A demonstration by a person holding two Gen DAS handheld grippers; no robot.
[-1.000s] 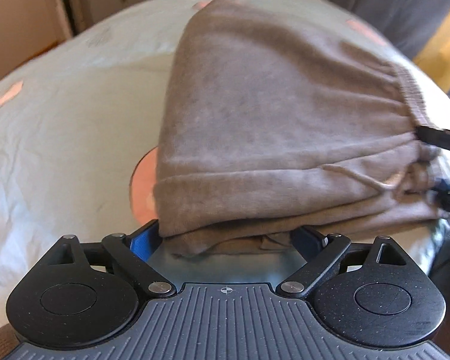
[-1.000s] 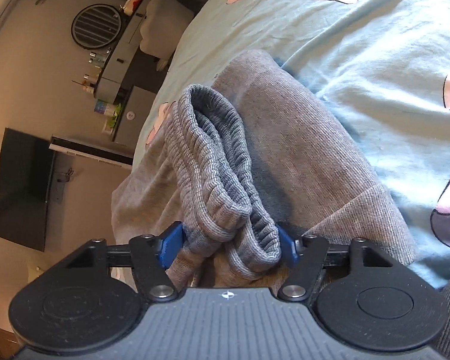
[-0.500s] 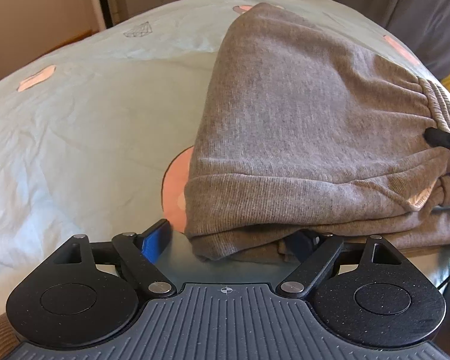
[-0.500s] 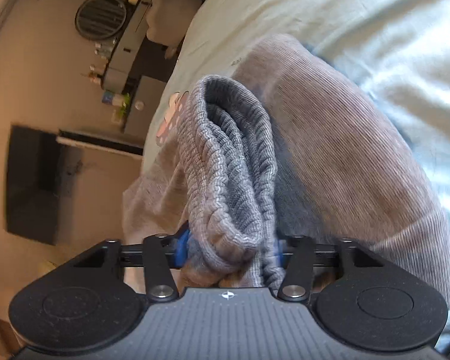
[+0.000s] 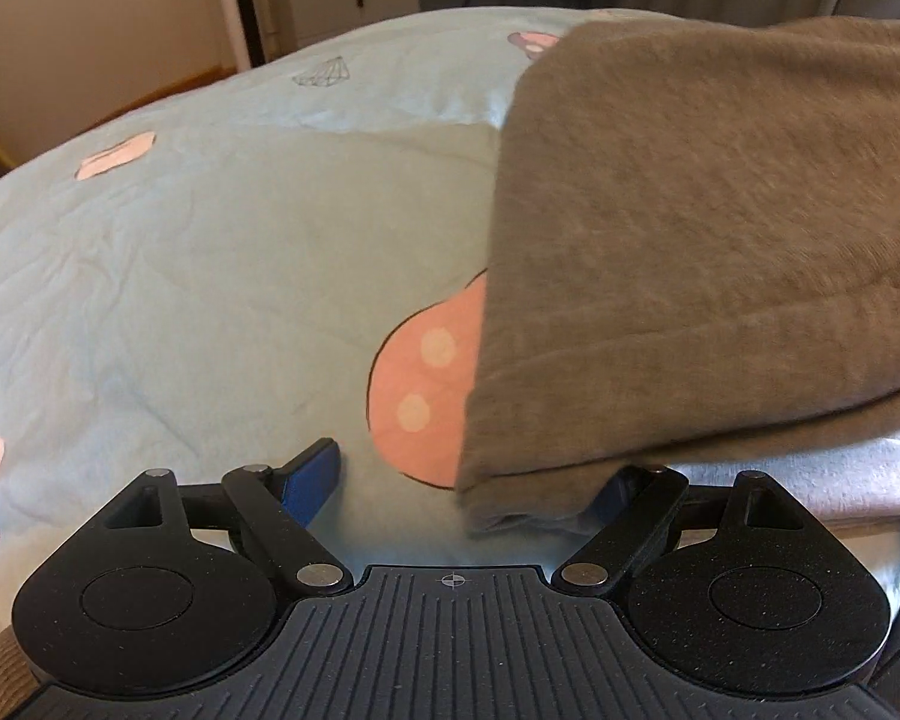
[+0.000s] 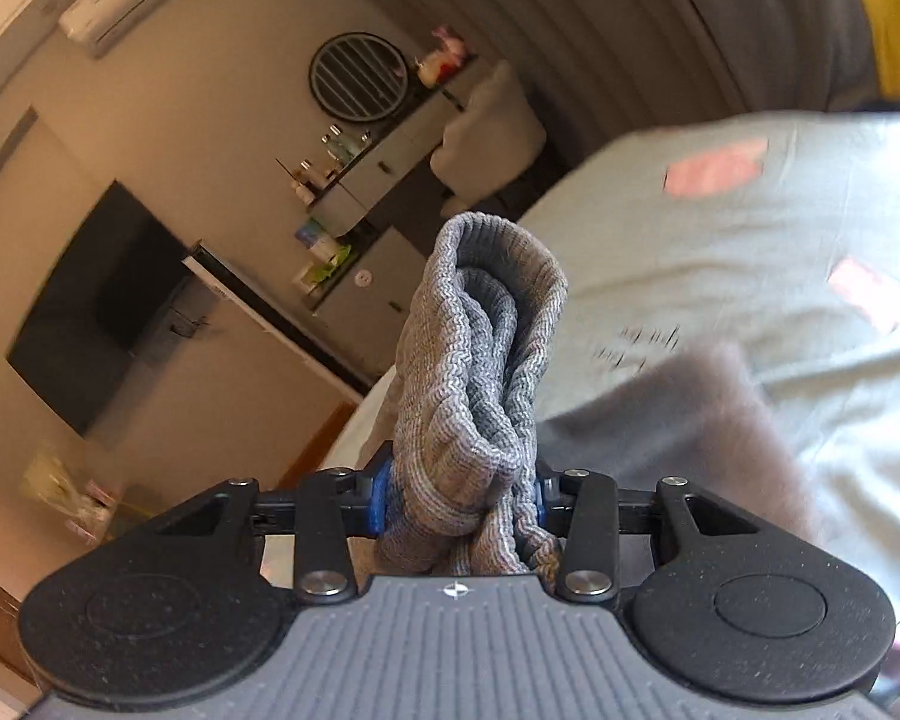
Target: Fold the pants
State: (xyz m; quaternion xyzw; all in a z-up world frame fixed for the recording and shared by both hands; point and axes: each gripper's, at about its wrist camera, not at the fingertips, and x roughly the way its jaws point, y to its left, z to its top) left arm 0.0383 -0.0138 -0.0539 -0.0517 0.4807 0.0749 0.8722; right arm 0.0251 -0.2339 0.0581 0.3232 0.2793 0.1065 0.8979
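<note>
Right wrist view shows the right claw [image 6: 457, 495] closing on the bunched ribbed waistband [image 6: 480, 360] of the already folded grey pants [image 5: 690, 252], whose near corner lies between the spread left claw's [image 5: 468, 480] jaws, likely leaving only the last fold or putting away.

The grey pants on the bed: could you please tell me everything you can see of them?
The grey pants are soft knit fabric, folded into a thick bundle on the light blue bedsheet. Their ribbed elastic waistband is bunched upright between the closing jaws of the right gripper, whose pads press on it. The left gripper stands wide open at the bundle's near corner, which hides one blue pad.
</note>
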